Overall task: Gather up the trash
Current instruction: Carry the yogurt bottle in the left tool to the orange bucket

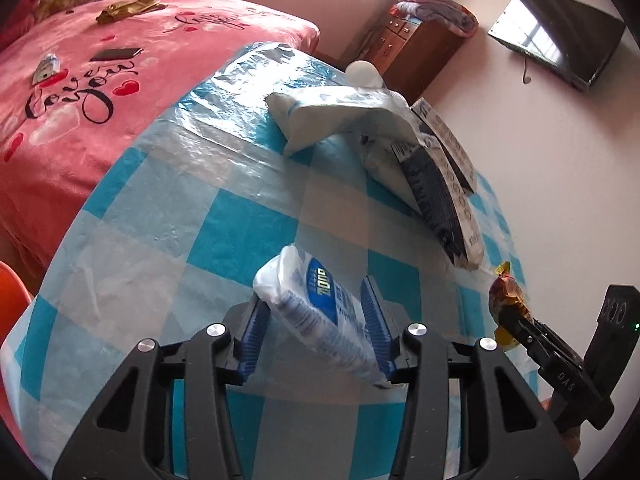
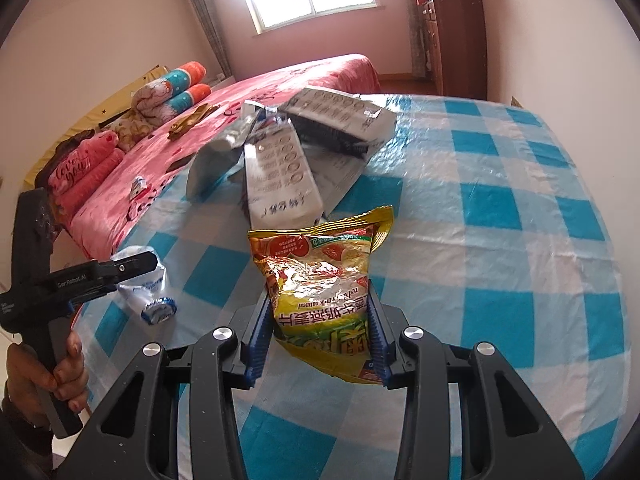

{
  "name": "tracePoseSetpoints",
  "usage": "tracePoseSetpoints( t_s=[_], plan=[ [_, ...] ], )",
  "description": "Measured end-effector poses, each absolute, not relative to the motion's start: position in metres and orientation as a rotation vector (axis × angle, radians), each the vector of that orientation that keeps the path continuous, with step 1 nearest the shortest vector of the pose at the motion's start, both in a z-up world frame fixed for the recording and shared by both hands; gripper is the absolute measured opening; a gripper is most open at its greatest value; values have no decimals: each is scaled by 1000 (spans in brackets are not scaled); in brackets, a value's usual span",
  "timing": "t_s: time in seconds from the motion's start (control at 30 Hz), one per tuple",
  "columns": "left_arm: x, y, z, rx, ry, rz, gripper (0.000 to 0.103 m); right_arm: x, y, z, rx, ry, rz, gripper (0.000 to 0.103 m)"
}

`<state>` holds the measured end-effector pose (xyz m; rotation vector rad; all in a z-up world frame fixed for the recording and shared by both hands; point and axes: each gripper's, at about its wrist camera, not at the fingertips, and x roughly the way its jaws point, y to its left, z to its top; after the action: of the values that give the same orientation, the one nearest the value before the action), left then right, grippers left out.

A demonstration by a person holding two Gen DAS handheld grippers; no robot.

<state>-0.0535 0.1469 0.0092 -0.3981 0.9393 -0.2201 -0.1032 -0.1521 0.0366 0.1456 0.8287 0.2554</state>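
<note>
The left tongs (image 1: 318, 312) pinch a white tissue pack (image 1: 320, 304) at lower centre; the right tongs (image 2: 320, 332) pinch a yellow oatmeal bag (image 2: 320, 284). Grey wrappers (image 2: 288, 160) lie upper centre on the checked table (image 2: 520, 240).

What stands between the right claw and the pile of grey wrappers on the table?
Only the yellow oatmeal bag, which the right claw itself grips. Beyond the bag the checked tablecloth looks bare up to the wrapper pile. The left claw, holding a white and blue packet, is off to the side.
</note>
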Motion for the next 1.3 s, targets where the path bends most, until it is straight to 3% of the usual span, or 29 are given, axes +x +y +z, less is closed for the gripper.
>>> tracePoseSetpoints(
  t_s=[0.1,0.5,0.87,1.3],
  plan=[
    [-59,148,9,-423,939,-218,47,-106,-149,36,146,833,259,43],
    [-89,157,23,-482,862,-247,17,-117,-130,41,131,827,303,43],
    [-114,208,41,-549,774,-207,16,-117,-82,55,136,840,436,43],
    [-172,336,57,-554,657,94,17,-118,77,70,-20,890,816,43]
  ],
)
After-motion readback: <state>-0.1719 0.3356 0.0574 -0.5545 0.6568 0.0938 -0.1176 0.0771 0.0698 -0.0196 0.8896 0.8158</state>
